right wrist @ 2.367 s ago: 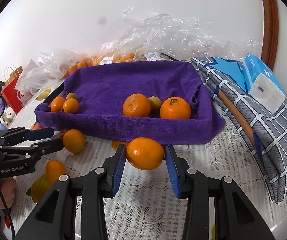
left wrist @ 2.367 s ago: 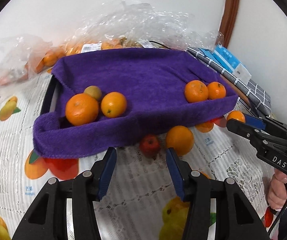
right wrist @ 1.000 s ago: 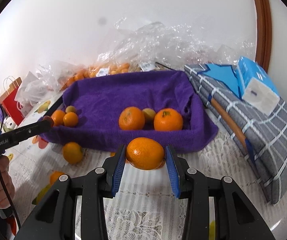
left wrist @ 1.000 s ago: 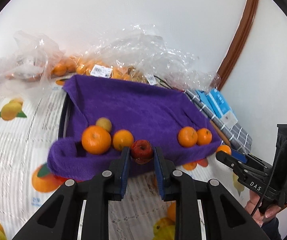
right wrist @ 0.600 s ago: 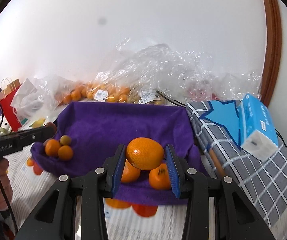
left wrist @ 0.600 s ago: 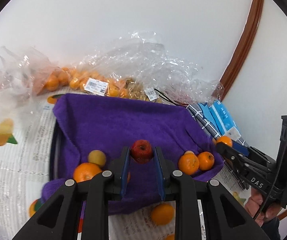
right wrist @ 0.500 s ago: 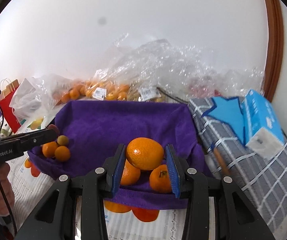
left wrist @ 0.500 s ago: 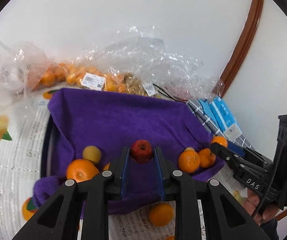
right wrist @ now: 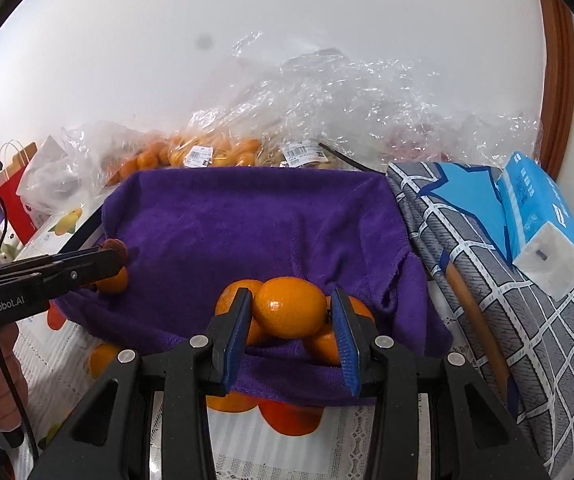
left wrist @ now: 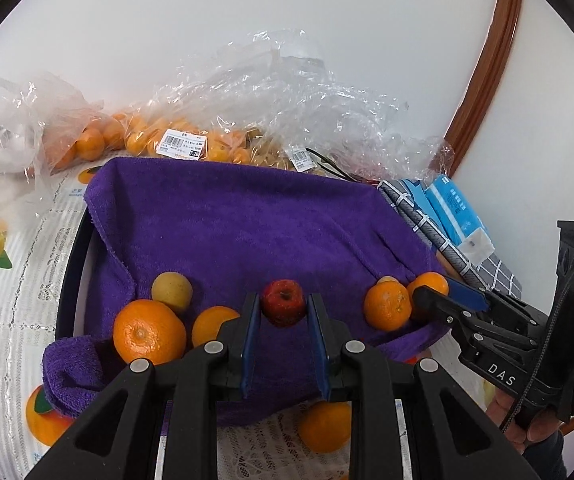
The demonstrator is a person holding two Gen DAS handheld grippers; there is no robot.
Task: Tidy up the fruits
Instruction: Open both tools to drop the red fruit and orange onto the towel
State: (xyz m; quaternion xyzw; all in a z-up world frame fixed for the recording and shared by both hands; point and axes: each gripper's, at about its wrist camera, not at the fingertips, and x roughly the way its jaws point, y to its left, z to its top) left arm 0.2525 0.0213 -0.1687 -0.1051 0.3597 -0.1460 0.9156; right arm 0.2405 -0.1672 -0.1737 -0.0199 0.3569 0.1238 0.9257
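A tray lined with a purple towel (left wrist: 247,232) (right wrist: 255,216) holds two small groups of fruit. My left gripper (left wrist: 283,312) is shut on a small red apple (left wrist: 283,307) and hovers over the tray's near side, between an orange (left wrist: 149,332) with a yellow fruit (left wrist: 171,291) on the left and two oranges (left wrist: 387,305) on the right. My right gripper (right wrist: 290,314) is shut on an orange (right wrist: 290,307) just above the oranges (right wrist: 235,300) at the tray's near right corner. Each gripper shows at the edge of the other's view.
Clear plastic bags of oranges (left wrist: 175,144) (right wrist: 207,152) lie behind the tray. A folded grey checked cloth (right wrist: 519,320) with a blue tissue pack (right wrist: 543,216) sits to the right. Loose oranges (left wrist: 325,426) (right wrist: 103,358) lie on the fruit-print tablecloth (left wrist: 11,288) in front.
Both grippers have moved forward from above the tablecloth to over the tray's near side, each still carrying its fruit. Over the last half second they came slightly lower and closer.
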